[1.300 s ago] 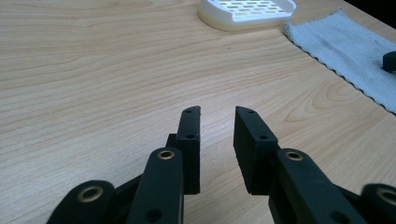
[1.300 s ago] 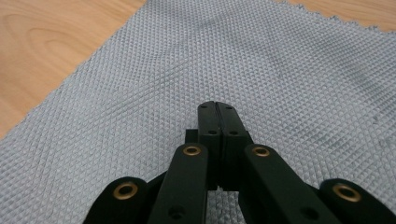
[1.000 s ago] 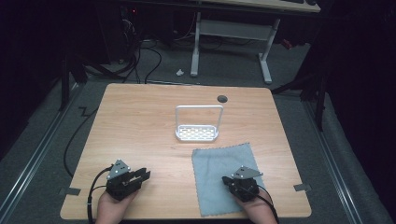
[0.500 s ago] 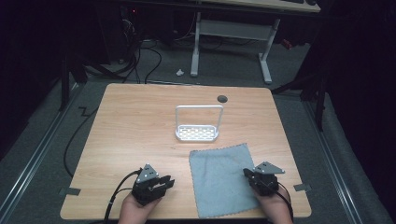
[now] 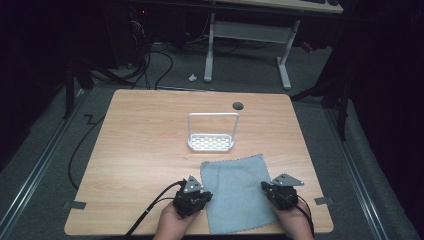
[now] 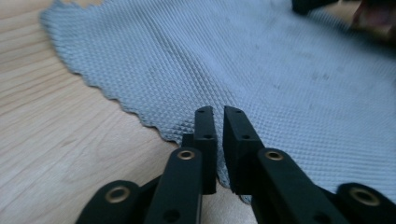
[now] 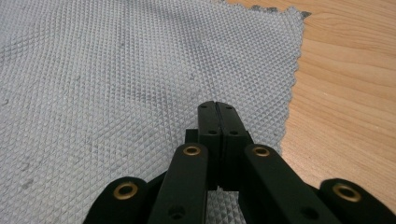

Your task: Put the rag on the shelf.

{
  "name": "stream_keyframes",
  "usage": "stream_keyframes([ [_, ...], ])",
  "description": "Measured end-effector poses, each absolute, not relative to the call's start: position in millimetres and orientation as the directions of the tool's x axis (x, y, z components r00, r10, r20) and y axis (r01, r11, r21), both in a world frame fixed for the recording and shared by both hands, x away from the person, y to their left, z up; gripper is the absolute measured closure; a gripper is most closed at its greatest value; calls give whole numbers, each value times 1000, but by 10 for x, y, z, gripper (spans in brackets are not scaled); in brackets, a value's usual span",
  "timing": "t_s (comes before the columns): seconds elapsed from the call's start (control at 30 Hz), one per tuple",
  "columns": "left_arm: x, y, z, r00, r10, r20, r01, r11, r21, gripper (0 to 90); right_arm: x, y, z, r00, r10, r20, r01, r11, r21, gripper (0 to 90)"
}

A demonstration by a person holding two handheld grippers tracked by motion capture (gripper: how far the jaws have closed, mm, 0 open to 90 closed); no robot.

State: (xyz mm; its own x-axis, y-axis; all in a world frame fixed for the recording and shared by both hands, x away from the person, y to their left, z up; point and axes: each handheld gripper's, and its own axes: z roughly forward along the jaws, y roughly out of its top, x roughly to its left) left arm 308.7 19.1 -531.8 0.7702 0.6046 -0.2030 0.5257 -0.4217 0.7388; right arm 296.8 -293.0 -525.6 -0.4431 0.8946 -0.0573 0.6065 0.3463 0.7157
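**Two grippers at the near edge of a grey cloth**

Two grippers sit low at the front of the table [image 5: 140,135], one to each side of the cloth [image 5: 239,192]. Left gripper [image 6: 219,122]: jaws nearly together, a thin slit between them, tips over the cloth's scalloped left edge; cannot tell whether any fabric is caught. Right gripper [image 7: 218,116]: jaws pressed flat together, nothing visibly between them, hovering over or resting on the weave near the cloth's right edge.

Cloth lies flat and spread, near-centre of the table, front hem reaching the table's front edge. Waffle-textured microfibre by the look of it: light, limp, will drape and bunch, no risk of breakage. It likely grips well but lifts only where pinched. Best hold is a corner or the zigzag-cut edge.

Beyond it, well apart, stands a white wire rack [image 5: 211,134] with a perforated base. A dark round grommet [image 5: 238,106] sits near the far edge.

No brands, labels or writing are readable.
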Motion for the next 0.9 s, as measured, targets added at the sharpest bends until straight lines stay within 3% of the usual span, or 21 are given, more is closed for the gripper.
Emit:
stream_keyframes([
  [0.23,3119,343,-5306,756,631,-178,529,-427,733,896,2924,-2871,-5256,-474,880,-25,607,347,715,900],
  [0.67,3111,968,-5287,690,707,-153,569,-399,719,891,2806,-2366,-5267,-619,785,8,550,427,718,900],
  [0.77,3133,1055,-5265,668,725,-171,590,-375,715,855,2810,-2346,-5253,-627,779,7,539,427,726,893],
  [0.9,3306,953,-5173,668,725,-166,567,-352,745,807,3014,-2407,-5183,-568,823,-18,547,393,739,885],
])
